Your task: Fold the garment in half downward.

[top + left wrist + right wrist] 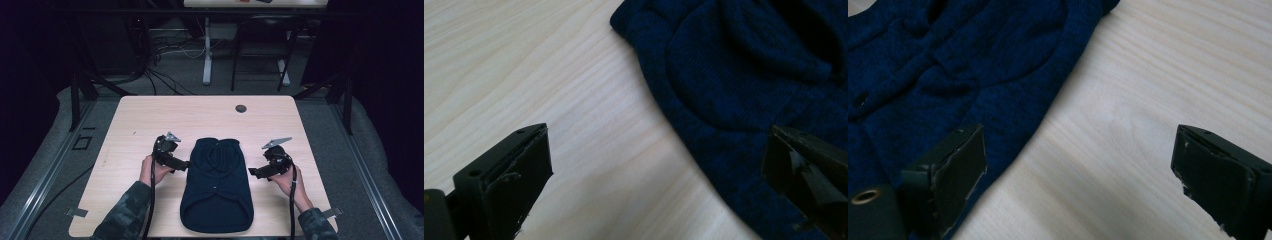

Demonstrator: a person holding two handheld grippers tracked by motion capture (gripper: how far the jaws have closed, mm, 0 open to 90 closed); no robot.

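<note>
A dark blue knitted garment (216, 187) lies flat on the tabletop (135, 120), between the two grippers. The left gripper (184, 164) is just beside the garment's one edge, and its jaws stand wide apart with nothing held. The right gripper (253, 172) is just beside the opposite edge; its jaws are also wide apart and empty, one jaw above the fabric.

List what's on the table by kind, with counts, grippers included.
Dark blue knit garment: 1
Grippers: 2, left gripper and right gripper, both open, one at each side of the garment
Round dark grommet near the table's far edge: 1
Total: 4
</note>
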